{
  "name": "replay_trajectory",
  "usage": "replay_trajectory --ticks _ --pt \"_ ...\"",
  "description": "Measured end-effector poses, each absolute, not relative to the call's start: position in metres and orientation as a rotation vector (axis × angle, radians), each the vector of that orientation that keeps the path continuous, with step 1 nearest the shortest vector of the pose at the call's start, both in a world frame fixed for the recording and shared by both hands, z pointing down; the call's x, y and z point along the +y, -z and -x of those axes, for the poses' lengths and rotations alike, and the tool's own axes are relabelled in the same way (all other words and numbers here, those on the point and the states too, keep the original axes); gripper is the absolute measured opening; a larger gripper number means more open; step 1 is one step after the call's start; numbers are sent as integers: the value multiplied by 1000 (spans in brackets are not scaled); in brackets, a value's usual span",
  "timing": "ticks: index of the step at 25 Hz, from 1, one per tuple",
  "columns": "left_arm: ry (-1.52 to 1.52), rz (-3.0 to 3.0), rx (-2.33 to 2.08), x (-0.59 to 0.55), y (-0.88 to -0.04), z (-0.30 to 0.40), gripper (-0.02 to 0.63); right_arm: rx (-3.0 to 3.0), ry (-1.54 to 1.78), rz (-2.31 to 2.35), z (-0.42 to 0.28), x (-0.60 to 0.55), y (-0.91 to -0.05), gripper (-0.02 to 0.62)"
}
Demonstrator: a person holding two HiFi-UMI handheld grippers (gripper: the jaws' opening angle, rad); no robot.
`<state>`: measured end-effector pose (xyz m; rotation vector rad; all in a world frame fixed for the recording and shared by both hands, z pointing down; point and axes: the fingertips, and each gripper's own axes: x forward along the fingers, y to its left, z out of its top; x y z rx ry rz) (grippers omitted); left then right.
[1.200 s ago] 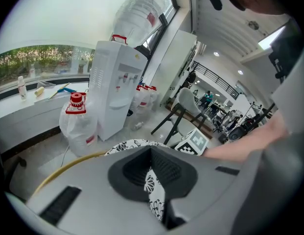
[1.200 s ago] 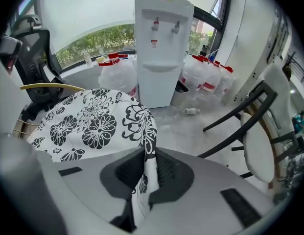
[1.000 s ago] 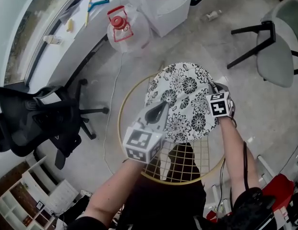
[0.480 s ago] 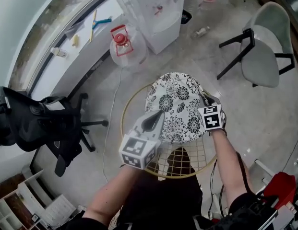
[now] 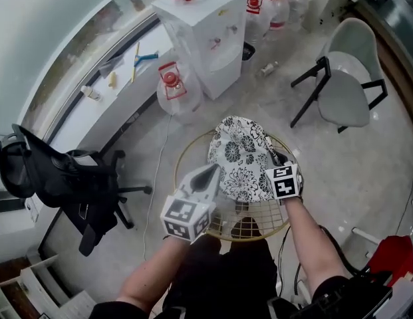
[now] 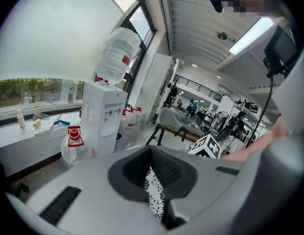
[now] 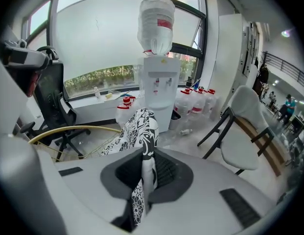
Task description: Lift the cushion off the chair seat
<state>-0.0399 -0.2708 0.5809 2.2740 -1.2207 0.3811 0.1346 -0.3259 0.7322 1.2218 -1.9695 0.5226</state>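
The round cushion (image 5: 244, 158), white with black flowers, hangs in the air above the gold wire chair seat (image 5: 186, 153). My left gripper (image 5: 215, 172) is shut on the cushion's near left edge, and a strip of the floral cloth (image 6: 154, 199) shows pinched between its jaws. My right gripper (image 5: 280, 158) is shut on the cushion's right edge; the fabric (image 7: 146, 146) rises folded from between its jaws. The cushion sags between the two grips, clear of the seat's wire mesh (image 5: 249, 219).
A water dispenser (image 5: 205, 26) with several red-capped bottles (image 5: 173, 88) stands beyond the chair. A black office chair (image 5: 66, 181) is at left, a grey chair (image 5: 346, 88) at right. A white sill (image 5: 93, 78) with small items runs along the window.
Both grippers have risen with the cushion, carrying it up off the wire seat. The cushion now looks smaller and more bunched, and the view has tilted further toward the dispenser.
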Motion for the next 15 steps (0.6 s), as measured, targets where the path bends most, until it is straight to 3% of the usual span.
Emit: replay_trajectory --ticks 15 --pt "-282 -2409 -1224 -237 -498 60 8 -2062 -505 -1366 -109 -271 -615 29"
